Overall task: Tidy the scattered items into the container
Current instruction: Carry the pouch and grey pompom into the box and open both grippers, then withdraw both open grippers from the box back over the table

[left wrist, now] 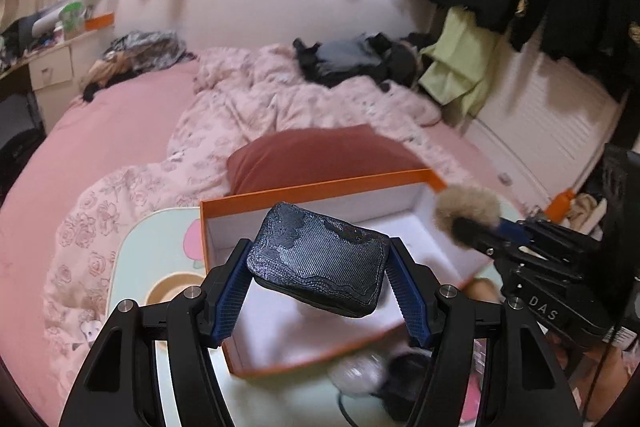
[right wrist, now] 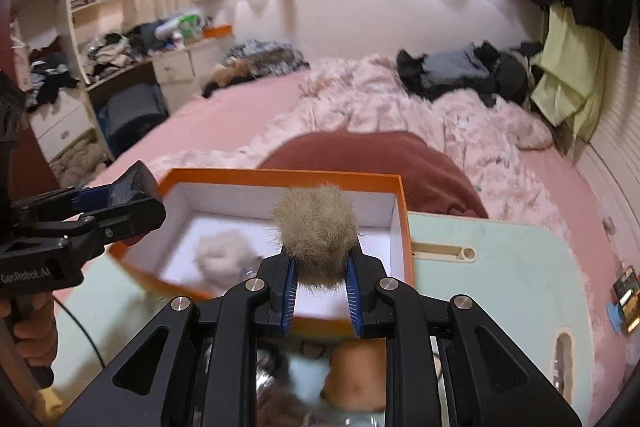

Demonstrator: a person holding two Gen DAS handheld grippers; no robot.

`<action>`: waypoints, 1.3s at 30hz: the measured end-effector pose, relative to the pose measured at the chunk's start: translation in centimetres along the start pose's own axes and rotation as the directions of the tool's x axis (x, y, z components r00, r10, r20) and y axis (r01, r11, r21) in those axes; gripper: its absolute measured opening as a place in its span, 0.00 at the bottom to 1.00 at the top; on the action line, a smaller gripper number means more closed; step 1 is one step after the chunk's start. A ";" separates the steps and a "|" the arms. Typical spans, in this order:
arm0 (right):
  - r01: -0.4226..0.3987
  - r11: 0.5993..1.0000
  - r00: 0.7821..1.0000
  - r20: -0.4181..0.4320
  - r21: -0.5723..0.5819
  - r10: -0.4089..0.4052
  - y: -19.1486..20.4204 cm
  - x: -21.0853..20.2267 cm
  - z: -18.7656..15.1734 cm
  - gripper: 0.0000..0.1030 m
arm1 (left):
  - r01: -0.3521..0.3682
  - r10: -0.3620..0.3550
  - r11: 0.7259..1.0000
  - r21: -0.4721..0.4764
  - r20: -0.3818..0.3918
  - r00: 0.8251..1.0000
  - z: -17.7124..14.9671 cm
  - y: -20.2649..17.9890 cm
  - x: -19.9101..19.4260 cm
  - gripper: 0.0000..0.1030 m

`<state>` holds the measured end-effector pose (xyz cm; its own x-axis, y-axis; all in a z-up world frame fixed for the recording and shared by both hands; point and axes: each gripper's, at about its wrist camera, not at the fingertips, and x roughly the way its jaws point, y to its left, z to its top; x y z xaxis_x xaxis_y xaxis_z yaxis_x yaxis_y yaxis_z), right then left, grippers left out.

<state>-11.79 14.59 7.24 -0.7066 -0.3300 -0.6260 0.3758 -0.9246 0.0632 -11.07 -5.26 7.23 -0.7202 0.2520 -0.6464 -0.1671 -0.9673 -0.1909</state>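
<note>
Your left gripper [left wrist: 320, 267] pinches dark blue textured zip pouch [left wrist: 318, 263], held above open orange cardboard box with white inside [left wrist: 304, 189]. Your right gripper [right wrist: 321, 273] clamps tan fluffy fur pom-pom [right wrist: 316, 231] over same box. White fluffy item [right wrist: 220, 255] lies inside. Box sits on pale green table [right wrist: 500, 279].

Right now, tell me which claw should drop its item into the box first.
Left, probably. The left claw holds the dark pouch squarely above the orange box; the right claw holds its fur ball nearer the box's rim.
</note>
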 end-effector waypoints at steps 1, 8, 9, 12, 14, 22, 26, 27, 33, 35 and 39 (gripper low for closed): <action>0.008 1.000 1.000 -0.007 0.002 -0.008 -0.2 0.6 0.2 0.22 | 0.005 -0.005 1.000 -0.002 -0.011 1.000 0.1 0.2 0.6 0.64; -0.009 0.995 0.999 -0.033 0.099 0.013 -1.6 2.1 0.8 0.31 | 0.021 -0.024 0.998 -0.052 -0.043 0.999 -0.5 1.0 2.3 0.76; 0.003 0.994 1.000 -0.027 0.107 0.000 -1.7 2.0 0.9 0.36 | 0.036 -0.038 0.997 -0.065 -0.032 0.999 -0.7 1.1 2.1 0.78; 0.056 0.991 0.998 0.030 0.121 -0.060 -1.7 0.7 0.7 0.70 | 0.047 -0.046 0.995 -0.086 0.012 0.999 -0.9 1.0 1.0 0.85; 0.056 0.991 0.993 0.096 0.122 -0.068 -1.7 -0.6 0.6 0.74 | 0.041 -0.039 0.996 -0.073 0.033 0.999 -0.8 0.6 0.3 0.86; 0.001 0.992 0.992 0.124 0.124 -0.016 -1.1 -4.3 0.0 0.75 | 0.058 -0.057 0.998 0.002 0.118 0.991 -2.2 -1.7 -5.1 0.97; -0.035 0.993 0.994 0.111 0.112 0.023 -0.5 -6.5 -1.5 0.75 | 0.080 -0.083 0.996 0.028 0.111 0.990 -5.0 -2.6 -7.6 0.98; -0.031 0.995 0.994 0.103 0.098 0.021 -0.2 -7.0 -2.1 0.75 | 0.074 -0.075 0.997 0.020 0.104 0.992 -5.9 -2.6 -8.0 0.98; 0.022 1.000 1.000 0.016 -0.004 -0.022 1.2 -8.7 -6.7 0.75 | -0.040 0.045 0.995 -0.092 0.055 0.997 -11.0 -1.0 -8.5 0.99; 0.032 0.999 0.999 -0.020 -0.016 -0.033 1.4 -8.8 -8.6 0.75 | -0.067 0.072 0.989 -0.132 0.034 0.997 -12.3 -0.5 -8.3 0.99; 0.028 0.999 0.997 -0.067 0.040 -0.025 0.8 -8.8 -11.5 0.75 | -0.077 0.075 0.988 -0.137 -0.016 0.997 -14.0 -1.1 -7.1 0.99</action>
<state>1.61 18.89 3.90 -0.6742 -0.2935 -0.6777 0.3320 -0.9401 0.0769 3.67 -5.58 1.71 -0.7196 0.1789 -0.6710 -0.0177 -0.9707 -0.2398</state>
